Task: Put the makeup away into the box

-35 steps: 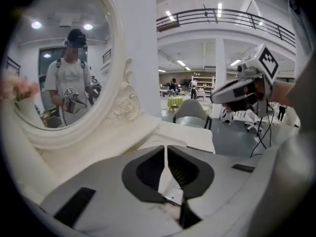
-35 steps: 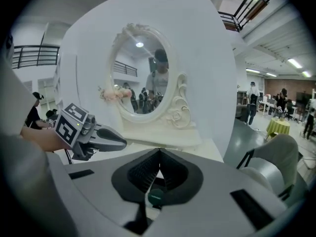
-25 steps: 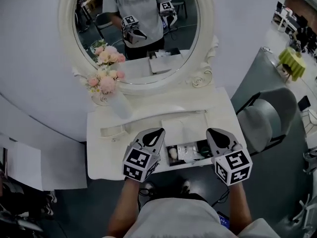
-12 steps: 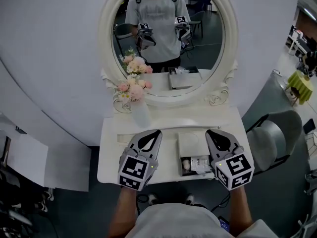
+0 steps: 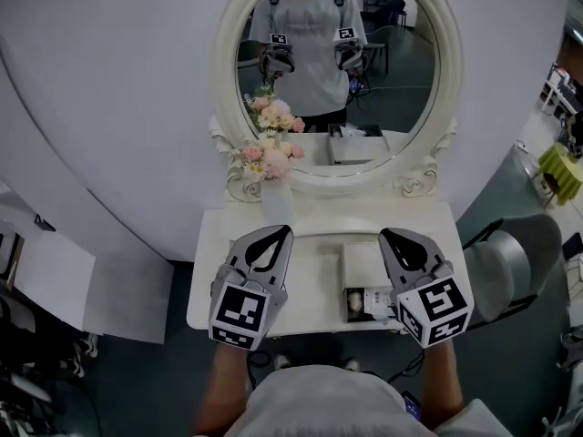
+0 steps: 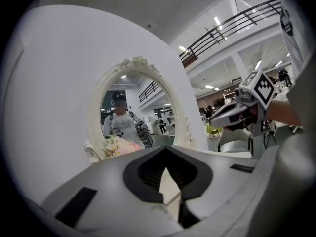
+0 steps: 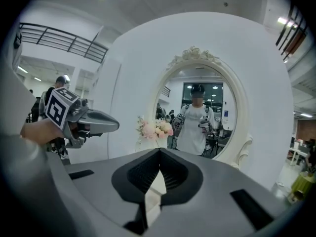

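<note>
Both tongs have come up off the bench [image 5: 214,248] since a moment ago, and you now face the mirror [image 5: 392,80] more squarely. Your left tongs [image 5: 281,230] are pressed together with nothing in them. They hang over the left part of the bench, near the vase [image 5: 276,206]. Keep clear of that vase, because it looks easy to tip.

The box [image 5: 362,262] sits open at the front edge, closer to your right hand. The makeup [image 5: 372,300] looks to be inside it, and I see no loose bits left. Your right tongs [image 5: 392,235] are pressed together too and hold nothing. If the lid needs closing, come down slowly and push gently so the box does not slide off the edge.
</note>
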`<action>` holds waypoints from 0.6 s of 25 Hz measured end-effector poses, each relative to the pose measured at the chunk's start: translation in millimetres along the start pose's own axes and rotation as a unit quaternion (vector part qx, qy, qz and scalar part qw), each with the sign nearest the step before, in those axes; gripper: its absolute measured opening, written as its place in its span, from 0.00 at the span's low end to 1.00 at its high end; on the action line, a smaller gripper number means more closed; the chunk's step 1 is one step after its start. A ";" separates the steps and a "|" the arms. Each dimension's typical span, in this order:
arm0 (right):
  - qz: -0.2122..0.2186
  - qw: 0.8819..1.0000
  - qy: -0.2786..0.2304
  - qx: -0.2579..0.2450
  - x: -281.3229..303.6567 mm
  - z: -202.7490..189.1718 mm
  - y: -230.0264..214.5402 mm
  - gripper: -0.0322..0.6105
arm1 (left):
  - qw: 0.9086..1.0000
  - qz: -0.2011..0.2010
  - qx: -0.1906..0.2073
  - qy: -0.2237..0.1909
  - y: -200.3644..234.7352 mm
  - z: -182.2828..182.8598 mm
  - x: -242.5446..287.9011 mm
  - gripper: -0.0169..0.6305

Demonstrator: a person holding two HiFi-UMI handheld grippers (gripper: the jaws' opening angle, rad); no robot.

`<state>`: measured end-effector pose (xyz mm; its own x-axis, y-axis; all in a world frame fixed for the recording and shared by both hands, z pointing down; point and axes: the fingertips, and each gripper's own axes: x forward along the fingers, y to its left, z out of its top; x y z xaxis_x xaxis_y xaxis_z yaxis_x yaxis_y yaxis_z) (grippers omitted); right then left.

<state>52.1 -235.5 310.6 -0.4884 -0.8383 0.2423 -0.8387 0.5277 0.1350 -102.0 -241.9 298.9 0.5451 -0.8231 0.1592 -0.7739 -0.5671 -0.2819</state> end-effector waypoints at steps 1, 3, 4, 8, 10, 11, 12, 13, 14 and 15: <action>0.001 1.000 0.001 -0.003 1.4 1.2 1.8 0.05 | 1.000 0.004 0.005 -0.001 2.0 1.9 -1.8 0.03; -0.001 1.000 0.003 -0.008 4.6 3.3 3.5 0.05 | 1.000 0.012 0.016 -0.001 5.8 5.0 -4.1 0.03; -0.002 1.000 0.003 -0.009 6.3 4.3 3.7 0.05 | 1.000 0.015 0.021 -0.001 7.2 6.1 -4.6 0.03; 0.000 1.000 0.004 -0.013 10.7 5.2 5.2 0.05 | 1.000 0.017 0.026 -0.003 10.0 7.9 -5.0 0.03; 0.000 1.000 0.005 -0.016 11.0 4.9 5.9 0.05 | 1.000 0.017 0.026 -0.003 10.2 7.6 -4.7 0.03; 0.000 1.000 0.005 -0.017 11.1 4.8 6.0 0.05 | 1.000 0.016 0.026 -0.004 10.1 7.6 -4.4 0.03; 0.000 1.000 0.005 -0.018 11.2 4.8 5.9 0.05 | 1.000 0.015 0.026 -0.004 9.9 7.6 -4.1 0.03; 0.000 1.000 0.006 -0.018 11.4 4.6 5.6 0.05 | 1.000 0.015 0.026 -0.004 9.6 7.6 -3.6 0.03; -0.001 1.000 0.006 -0.020 11.6 4.2 5.3 0.05 | 1.000 0.014 0.026 -0.004 9.1 7.4 -3.0 0.03; -0.001 1.000 0.007 -0.021 11.7 3.6 5.3 0.05 | 1.000 0.013 0.026 -0.004 8.5 7.0 -2.6 0.03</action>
<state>41.1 -243.0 310.7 -0.4839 -0.8372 0.2548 -0.8283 0.5321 0.1751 -107.7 -244.3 289.5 0.5274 -0.8374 0.1434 -0.7704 -0.5425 -0.3350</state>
